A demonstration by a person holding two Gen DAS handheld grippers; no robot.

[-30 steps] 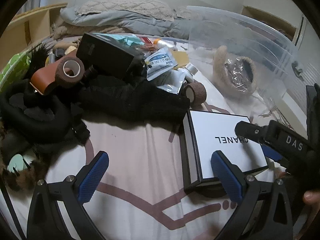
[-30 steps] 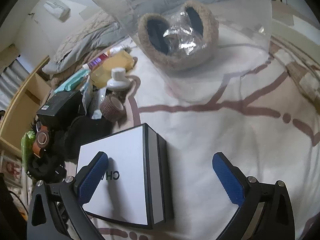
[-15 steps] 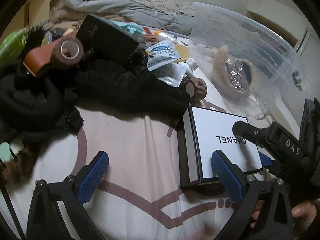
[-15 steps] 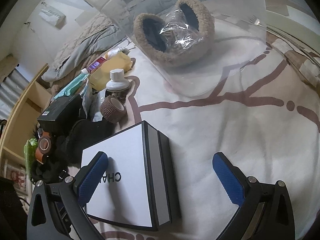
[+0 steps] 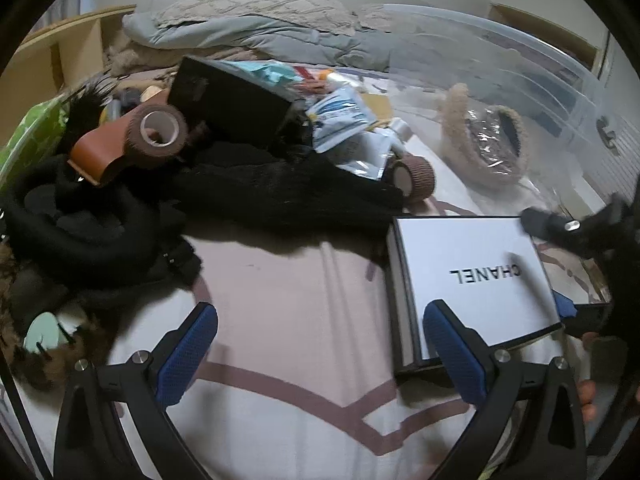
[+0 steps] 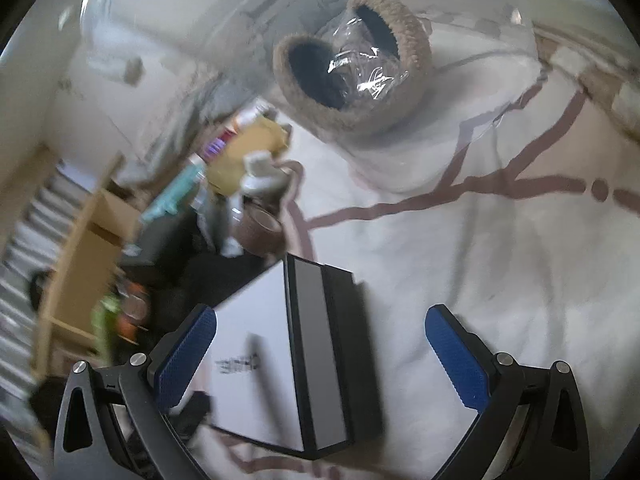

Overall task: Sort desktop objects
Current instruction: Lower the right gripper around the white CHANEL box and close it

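A: How far along is the sorting?

B: Barely: only the slippers sit in the clear bin, far right. The pile remains far left.

A: And the tools?

B: The left tool and the right tool are both wide open, holding nothing; the white box lies near right on the bed.

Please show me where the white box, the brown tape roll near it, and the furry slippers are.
white box [image 5: 472, 272]: left wrist view, on its lid.
brown tape roll [image 5: 414, 178]: left wrist view, on its side.
furry slippers [image 6: 352, 64]: right wrist view, on the plastic wrap between the openings.
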